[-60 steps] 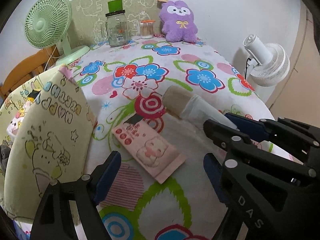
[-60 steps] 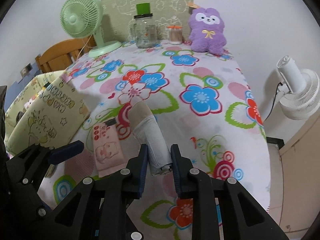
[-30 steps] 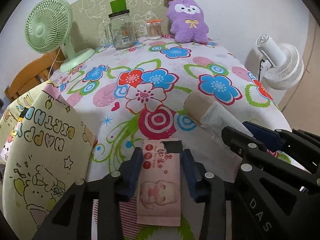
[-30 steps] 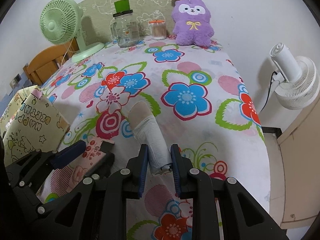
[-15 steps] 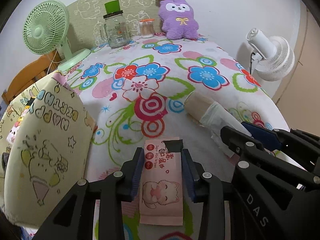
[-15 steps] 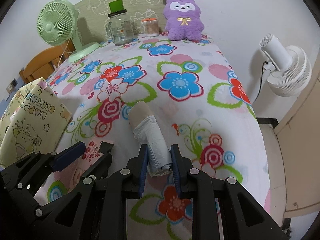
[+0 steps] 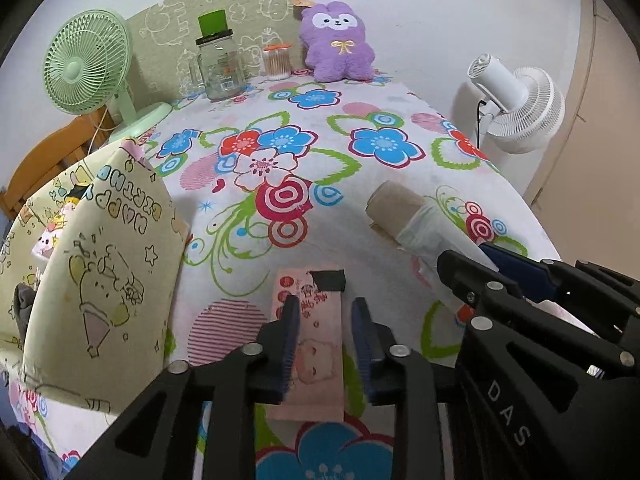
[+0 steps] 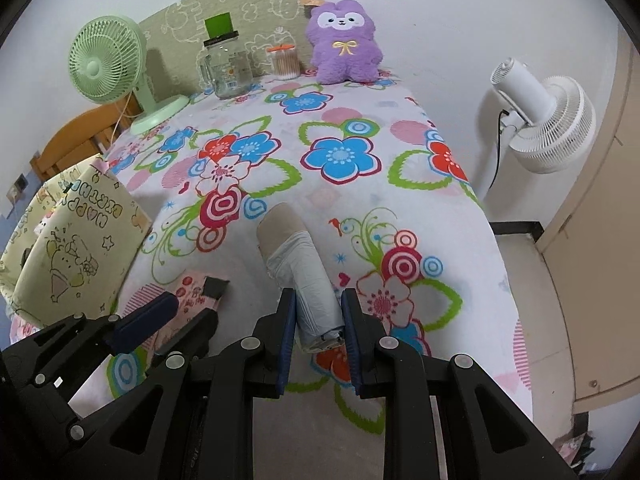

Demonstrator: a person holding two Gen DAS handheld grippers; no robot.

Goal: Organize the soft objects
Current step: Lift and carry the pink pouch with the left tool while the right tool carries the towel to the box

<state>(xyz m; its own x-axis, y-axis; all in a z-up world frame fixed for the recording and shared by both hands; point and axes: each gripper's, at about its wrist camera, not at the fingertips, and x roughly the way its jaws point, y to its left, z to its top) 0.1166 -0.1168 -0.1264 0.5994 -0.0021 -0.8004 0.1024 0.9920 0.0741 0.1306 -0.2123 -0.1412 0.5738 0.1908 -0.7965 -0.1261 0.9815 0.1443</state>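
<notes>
Right gripper point(image 8: 318, 322) clamped on pale grey plastic-bag roll with cardboard core point(image 8: 304, 276), above flowered tablecloth point(image 8: 344, 208). Left gripper point(image 7: 325, 338) closed on flat pink wipes packet point(image 7: 310, 344), beside cream birthday gift bag point(image 7: 100, 280). Purple plush toy point(image 7: 338, 44) far back.

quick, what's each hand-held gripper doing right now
Left hand-held gripper: shut on the pink tissue pack.
Right hand-held gripper: shut on the roll of bags.

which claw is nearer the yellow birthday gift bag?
Left. The left claw, gripping the pink packet, sits just beside the gift bag; the right claw holds the roll farther away.
</notes>
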